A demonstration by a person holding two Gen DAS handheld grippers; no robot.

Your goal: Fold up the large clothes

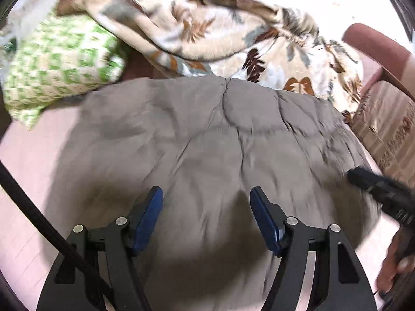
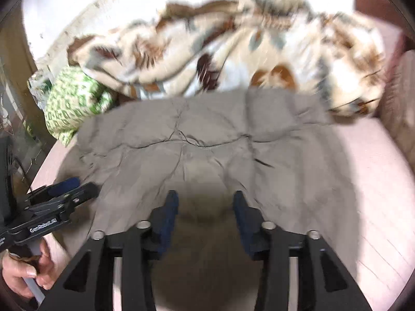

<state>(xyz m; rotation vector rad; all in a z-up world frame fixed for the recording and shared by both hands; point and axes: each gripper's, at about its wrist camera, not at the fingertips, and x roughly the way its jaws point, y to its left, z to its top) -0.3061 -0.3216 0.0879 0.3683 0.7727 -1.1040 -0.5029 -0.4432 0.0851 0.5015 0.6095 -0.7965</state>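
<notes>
A large grey garment [image 1: 207, 134] lies spread and creased on a pink sheet [image 1: 31, 171]; the right wrist view shows the same grey garment [image 2: 194, 160]. My left gripper [image 1: 206, 194] hovers over its near part, blue pads apart with nothing between them. My right gripper [image 2: 205, 197] hangs over the near middle of the cloth, open and empty as well. The left gripper [image 2: 80, 186] also appears at the garment's left edge in the right wrist view. A blurred black finger [image 1: 363, 178] of the right gripper shows at the cloth's right edge.
A crumpled floral blanket [image 1: 220, 33] lies just beyond the garment, and a green-and-white checked pillow [image 1: 59, 62] at far left. A dusky pink padded edge [image 1: 376, 49] rises at the right. A black cable [image 1: 39, 220] crosses the lower left. A hand [image 2: 23, 272] grips the left handle.
</notes>
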